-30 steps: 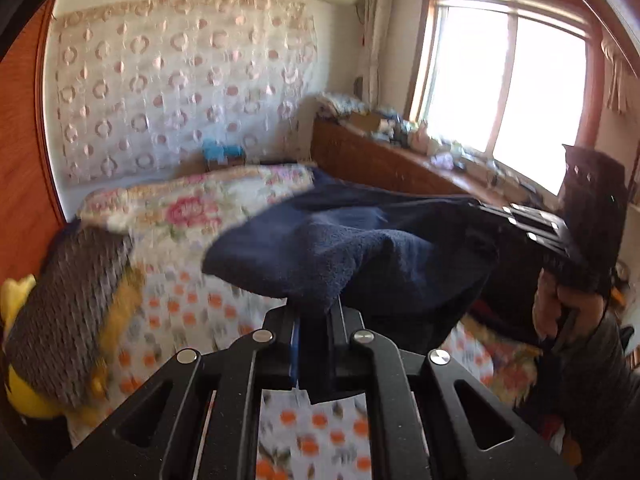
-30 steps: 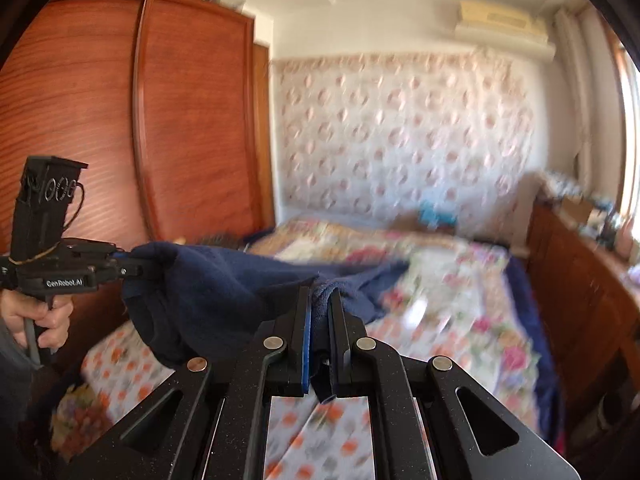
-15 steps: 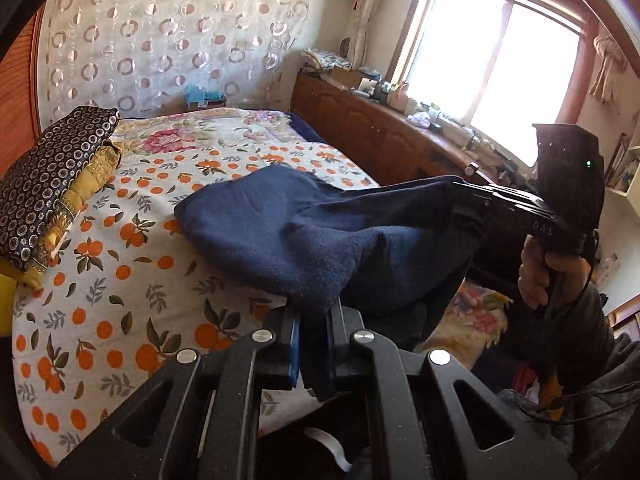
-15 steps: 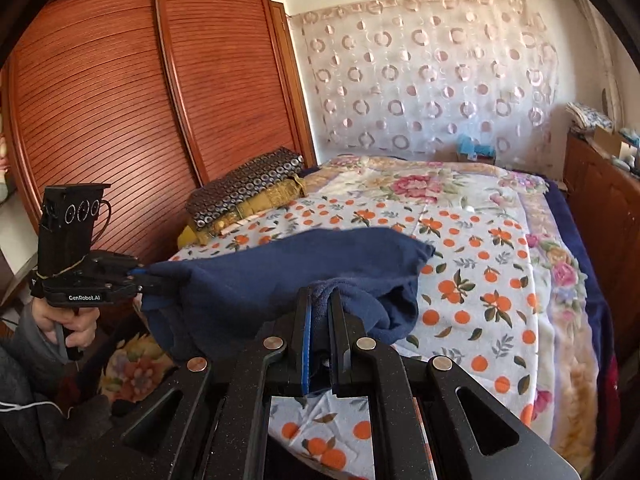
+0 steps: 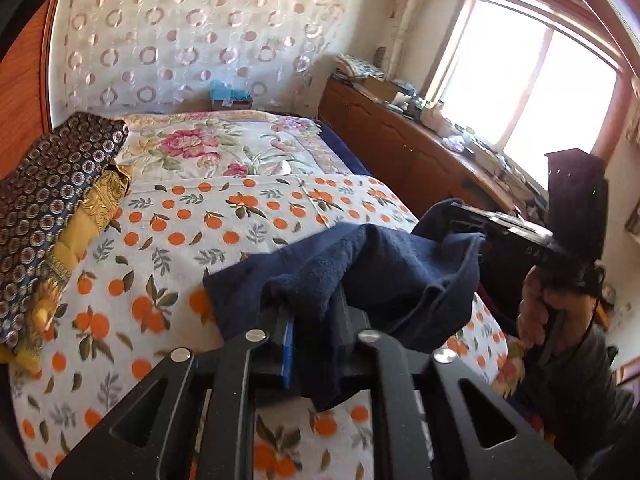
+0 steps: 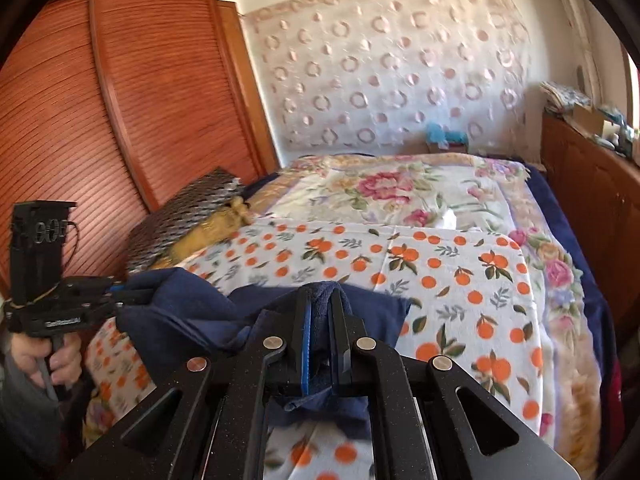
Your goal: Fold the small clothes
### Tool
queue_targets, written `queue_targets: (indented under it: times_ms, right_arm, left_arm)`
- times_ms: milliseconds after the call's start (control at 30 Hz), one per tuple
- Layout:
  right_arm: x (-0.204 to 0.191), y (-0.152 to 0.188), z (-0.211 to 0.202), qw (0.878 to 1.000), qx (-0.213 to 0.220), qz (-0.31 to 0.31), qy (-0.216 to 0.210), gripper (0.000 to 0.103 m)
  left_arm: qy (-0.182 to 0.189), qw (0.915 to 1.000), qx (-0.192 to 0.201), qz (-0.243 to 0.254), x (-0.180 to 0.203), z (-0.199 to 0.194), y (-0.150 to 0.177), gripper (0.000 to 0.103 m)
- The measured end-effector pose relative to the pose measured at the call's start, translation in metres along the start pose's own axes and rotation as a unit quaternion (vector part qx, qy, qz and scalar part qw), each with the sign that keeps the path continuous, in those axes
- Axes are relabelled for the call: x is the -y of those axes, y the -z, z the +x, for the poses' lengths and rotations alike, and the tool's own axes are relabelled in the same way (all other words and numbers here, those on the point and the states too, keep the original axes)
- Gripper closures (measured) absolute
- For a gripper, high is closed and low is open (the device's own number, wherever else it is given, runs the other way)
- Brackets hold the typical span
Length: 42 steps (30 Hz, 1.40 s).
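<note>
The navy cloth (image 5: pixel 384 276) lies doubled on the near edge of the bed (image 5: pixel 224 216); right gripper (image 6: pixel 320 320) jaws still pinch it, left gripper (image 5: pixel 316 320) jaws opening around it; smoothing remains

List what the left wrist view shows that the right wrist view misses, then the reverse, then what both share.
Only the left wrist view: the bright window and the right gripper seen from outside, clamped on the cloth.

Only the right wrist view: the slatted wooden wardrobe and the left gripper from outside, its jaws opening with cloth between them.

Both: the navy garment, the orange-print bedspread and the stacked patterned bedding.
</note>
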State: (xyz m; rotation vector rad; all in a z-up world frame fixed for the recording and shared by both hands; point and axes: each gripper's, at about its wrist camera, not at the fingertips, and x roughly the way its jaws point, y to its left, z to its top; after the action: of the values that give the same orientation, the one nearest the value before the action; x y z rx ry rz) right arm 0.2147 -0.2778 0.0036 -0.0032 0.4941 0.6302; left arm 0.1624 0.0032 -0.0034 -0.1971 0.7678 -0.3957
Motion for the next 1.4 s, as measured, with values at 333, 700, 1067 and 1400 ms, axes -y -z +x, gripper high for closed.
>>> queue_targets:
  times_ms: [333, 700, 1067, 1400]
  right_arm:
    - [-0.001, -0.024, 0.069, 0.999, -0.042, 0.003, 0.028, 0.097]
    - [0.006, -0.031, 0.049, 0.998, -0.001, 0.021, 0.063, 0.063]
    - [-0.005, 0.028, 0.032, 0.998, -0.061, -0.025, 0.0, 0.062]
    - [0.017, 0.021, 0.074, 0.996, -0.093, -0.002, -0.01, 0.101]
  left_arm:
    - [-0.035, 0.9987, 0.032, 0.017, -0.002, -0.017, 0.001, 0.035]
    - [-0.055, 0.9981, -0.013, 0.023, 0.007, 0.026, 0.025, 0.035]
    - [-0.12, 0.9924, -0.025, 0.01, -0.014, 0.076, -0.009, 0.035]
    - [-0.132, 0.9907, -0.033, -0.004, -0.029, 0.085, -0.012, 0.035]
